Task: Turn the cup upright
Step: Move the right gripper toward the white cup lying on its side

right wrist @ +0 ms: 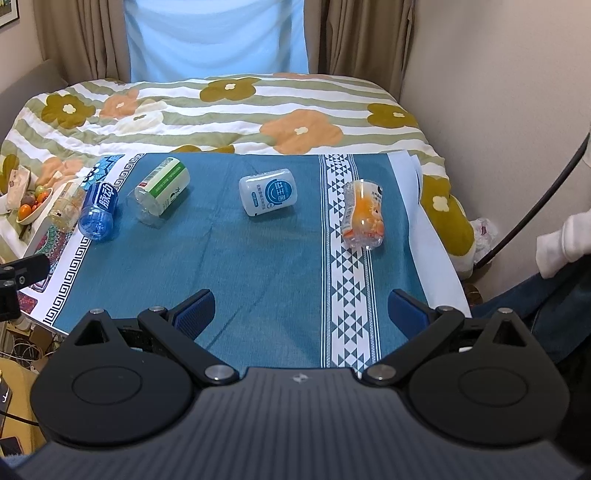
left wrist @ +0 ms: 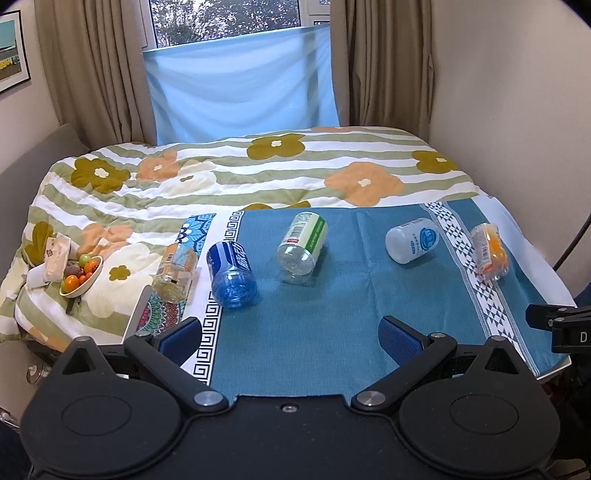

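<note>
Approach step, nothing grasped: left claw and right claw both released, hovering over the teal cloth. Five cut-bottle cups on their sides across the worktop; nearest the right claw, the orange-label cup. Next, probably closing on one and tipping it upright.

A bed with a floral striped quilt is seen at 12 o'clock. Beige curtains are hung at 11 and 1 o'clock, flanking a window half covered by pale blue fabric. A framed picture is mounted at 10 o'clock.

Left tool and right tool gape wide (both empty).
</note>
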The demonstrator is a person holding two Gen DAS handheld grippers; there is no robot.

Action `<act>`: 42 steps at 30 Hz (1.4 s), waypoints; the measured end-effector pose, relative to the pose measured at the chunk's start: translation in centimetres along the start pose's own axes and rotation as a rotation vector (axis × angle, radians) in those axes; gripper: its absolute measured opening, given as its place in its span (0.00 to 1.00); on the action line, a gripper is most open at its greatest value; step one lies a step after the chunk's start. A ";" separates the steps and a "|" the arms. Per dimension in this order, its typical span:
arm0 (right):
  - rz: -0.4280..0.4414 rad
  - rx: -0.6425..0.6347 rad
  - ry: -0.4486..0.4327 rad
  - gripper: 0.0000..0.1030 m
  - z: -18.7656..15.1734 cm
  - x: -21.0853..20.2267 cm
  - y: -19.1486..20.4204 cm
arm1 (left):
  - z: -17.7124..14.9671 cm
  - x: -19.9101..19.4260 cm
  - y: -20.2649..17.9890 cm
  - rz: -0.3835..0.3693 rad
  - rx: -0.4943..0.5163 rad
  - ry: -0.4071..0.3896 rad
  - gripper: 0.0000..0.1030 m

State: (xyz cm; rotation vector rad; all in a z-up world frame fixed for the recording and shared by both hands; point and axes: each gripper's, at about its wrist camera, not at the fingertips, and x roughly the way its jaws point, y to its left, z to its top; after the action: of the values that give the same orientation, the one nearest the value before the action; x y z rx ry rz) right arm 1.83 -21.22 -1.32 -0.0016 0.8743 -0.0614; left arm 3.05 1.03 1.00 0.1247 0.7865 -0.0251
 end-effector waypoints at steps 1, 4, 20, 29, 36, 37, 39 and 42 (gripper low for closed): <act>-0.002 -0.006 0.002 1.00 0.6 0.5 0.2 | 0.3 0.2 0.2 0.004 -0.002 0.002 1.00; 0.005 -0.006 0.009 1.00 1.5 1.7 0.4 | 0.4 0.8 0.8 0.013 -0.007 0.007 1.00; 0.045 0.115 0.058 1.00 8.1 11.5 2.2 | 0.3 5.4 3.8 0.032 -0.028 0.110 1.00; 0.022 0.262 0.103 1.00 11.5 17.5 2.1 | 1.2 8.6 4.0 -0.002 0.000 0.153 1.00; 0.025 0.454 0.191 1.00 12.4 22.2 1.0 | 2.0 11.1 4.2 -0.031 0.017 0.182 1.00; 0.031 0.494 0.203 1.00 12.4 22.8 0.8 | 2.1 11.4 4.3 -0.035 0.019 0.187 1.00; 0.044 0.581 0.223 1.00 12.3 23.9 0.2 | 2.2 12.0 4.3 -0.045 0.026 0.197 1.00; 0.058 0.707 0.247 1.00 12.0 25.3 -0.6 | 2.3 12.8 4.4 -0.059 0.037 0.210 1.00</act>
State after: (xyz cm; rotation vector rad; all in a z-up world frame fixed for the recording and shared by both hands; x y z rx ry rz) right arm 27.16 -23.51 -13.02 0.7043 1.0602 -0.3194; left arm 14.05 5.41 -5.99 0.1407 1.0002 -0.0832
